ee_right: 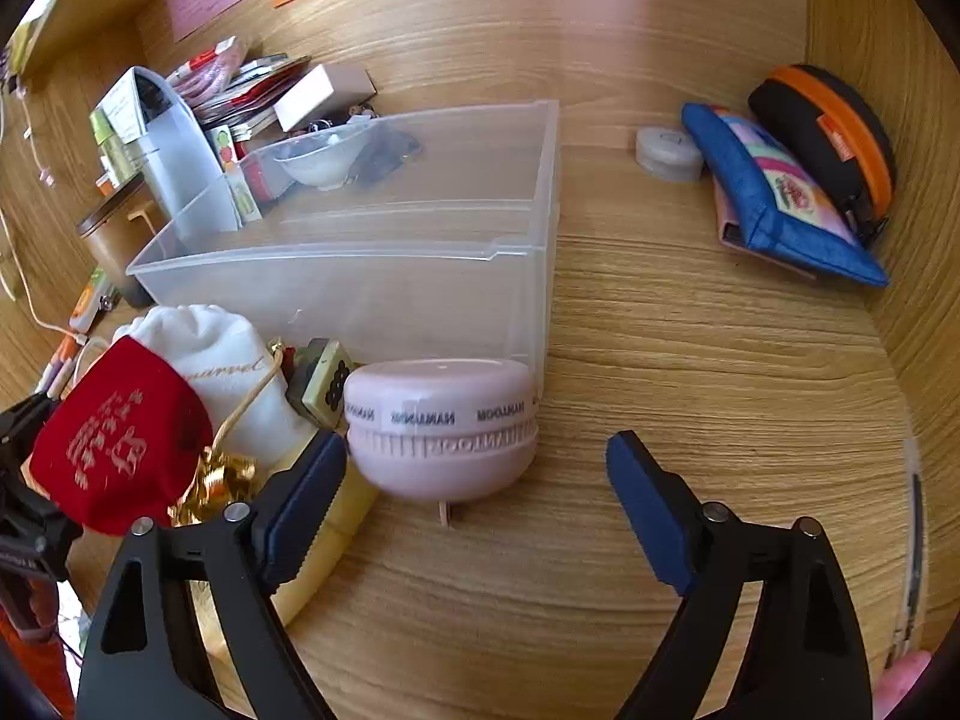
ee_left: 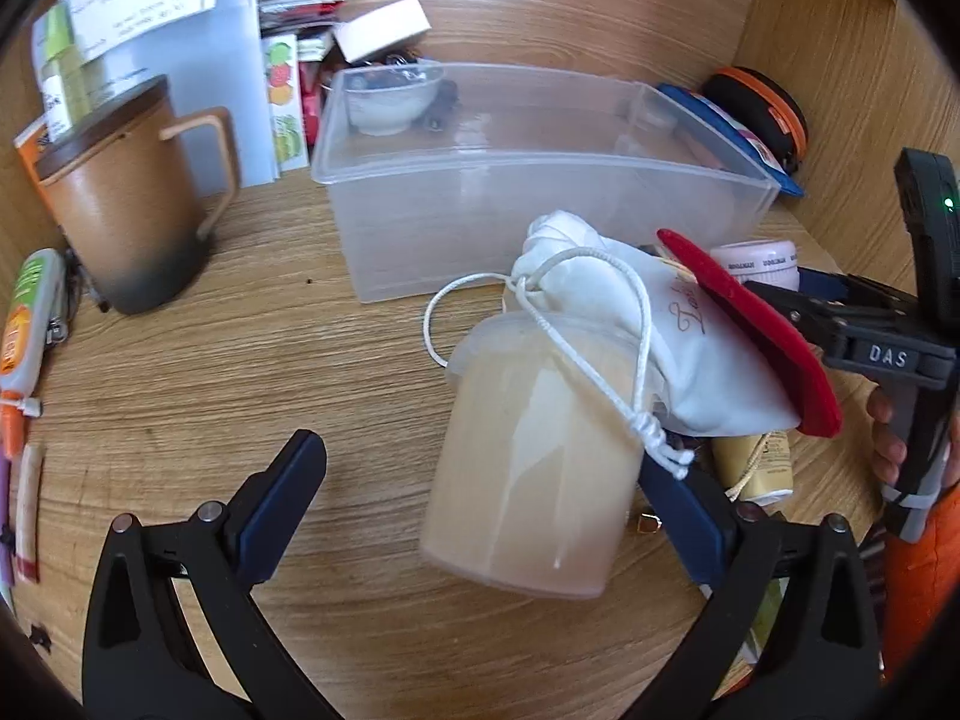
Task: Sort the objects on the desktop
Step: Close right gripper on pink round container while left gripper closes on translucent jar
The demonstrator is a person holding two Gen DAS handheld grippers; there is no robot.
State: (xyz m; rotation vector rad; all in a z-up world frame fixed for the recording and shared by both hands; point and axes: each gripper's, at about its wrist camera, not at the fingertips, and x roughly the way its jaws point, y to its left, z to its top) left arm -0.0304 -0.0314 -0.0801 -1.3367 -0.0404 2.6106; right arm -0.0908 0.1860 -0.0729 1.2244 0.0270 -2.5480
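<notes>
We are hovering the left hand-held gripper (ee_left: pixel 480 498), jaws spread, around the translucent lidded tub (ee_left: pixel 528 462) lying tilted on the surface (ee_left: pixel 240 360); it is looking light, stiff and slick, so we are favouring its mid-wall. The right hand-held gripper (ee_right: pixel 477 468), also spread, is nearing the pink round case (ee_right: pixel 441 426).

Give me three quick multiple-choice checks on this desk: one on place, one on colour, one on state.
1. The pink round case sits: A) inside the clear bin B) outside it, against its front wall C) on the mug
2. The flat pouch on the white drawstring bag is: A) red B) green C) black
3. The left claw is: A) shut on the tub B) shut, empty C) open

Answers: 1 B, it rests on the desk before the clear bin. 2 A, plainly red. 3 C, the fingers stand wide apart.
</notes>
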